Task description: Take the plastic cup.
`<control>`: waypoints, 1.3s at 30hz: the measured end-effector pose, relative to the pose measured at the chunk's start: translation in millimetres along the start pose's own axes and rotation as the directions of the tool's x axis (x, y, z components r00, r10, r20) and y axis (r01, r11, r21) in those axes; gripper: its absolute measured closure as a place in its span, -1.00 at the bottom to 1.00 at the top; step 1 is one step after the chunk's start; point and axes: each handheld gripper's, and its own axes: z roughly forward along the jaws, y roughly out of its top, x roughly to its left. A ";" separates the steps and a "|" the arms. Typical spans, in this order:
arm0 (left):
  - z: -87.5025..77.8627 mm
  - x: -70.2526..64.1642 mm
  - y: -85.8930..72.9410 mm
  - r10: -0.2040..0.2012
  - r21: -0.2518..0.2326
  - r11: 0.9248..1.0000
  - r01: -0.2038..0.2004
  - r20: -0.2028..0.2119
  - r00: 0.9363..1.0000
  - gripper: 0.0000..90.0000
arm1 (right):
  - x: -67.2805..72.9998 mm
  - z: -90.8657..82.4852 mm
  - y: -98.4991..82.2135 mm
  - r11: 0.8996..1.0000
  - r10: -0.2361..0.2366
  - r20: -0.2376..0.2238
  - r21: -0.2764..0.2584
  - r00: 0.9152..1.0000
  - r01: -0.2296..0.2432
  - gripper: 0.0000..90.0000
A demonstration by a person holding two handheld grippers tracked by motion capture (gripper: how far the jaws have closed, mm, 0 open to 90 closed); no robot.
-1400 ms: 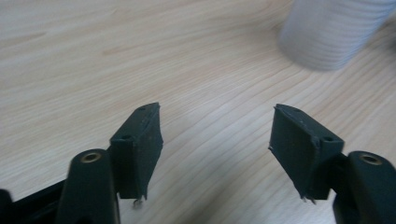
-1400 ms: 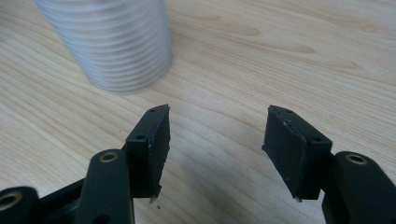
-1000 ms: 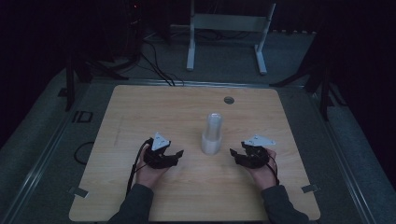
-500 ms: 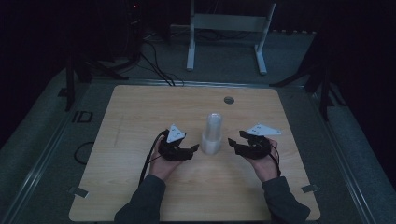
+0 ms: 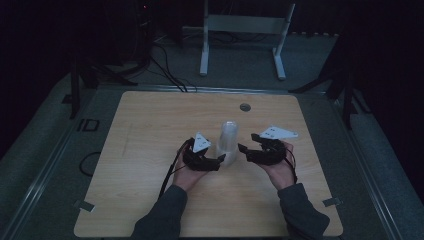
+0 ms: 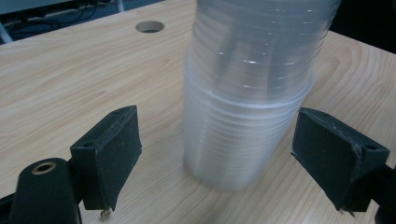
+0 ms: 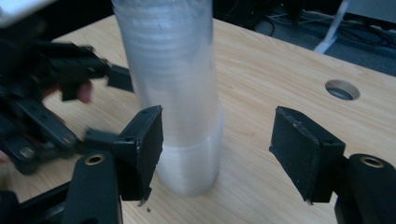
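The left gripper [image 5: 218,159] has just been opening its jaws; they stand wide, one pad on each side of the foot of the cup stack [image 5: 228,142], neither pressing on it, as the left gripper view shows [image 6: 247,98]; it holds nothing. The right gripper [image 5: 243,148] has also just been opening; its jaws are parted, empty, and in its own view the stack [image 7: 180,93] stands just behind the left-hand pad rather than squarely between the two; whether that pad touches the plastic I cannot tell. There are two grippers and two hands, and one stack of clear cups, too many and too blurred to count singly; it stands upright near the middle of the table [image 5: 150,130], between the grippers; one round hole [image 5: 244,107] lies in the tabletop beyond it.
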 end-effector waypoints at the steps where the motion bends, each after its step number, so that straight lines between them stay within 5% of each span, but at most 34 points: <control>1: 1.3 -1.6 0.3 0.001 -0.005 1.000 -0.001 -0.003 1.000 -0.61 | 0.7 0.4 1.2 1.000 0.001 -0.003 -0.002 1.000 -0.001 -0.27; 39: 25.0 -15.7 4.1 0.019 -0.069 0.997 -0.021 -0.030 0.999 -0.55 | 12.1 13.4 27.5 0.999 -0.036 -0.039 -0.038 0.999 0.034 -0.32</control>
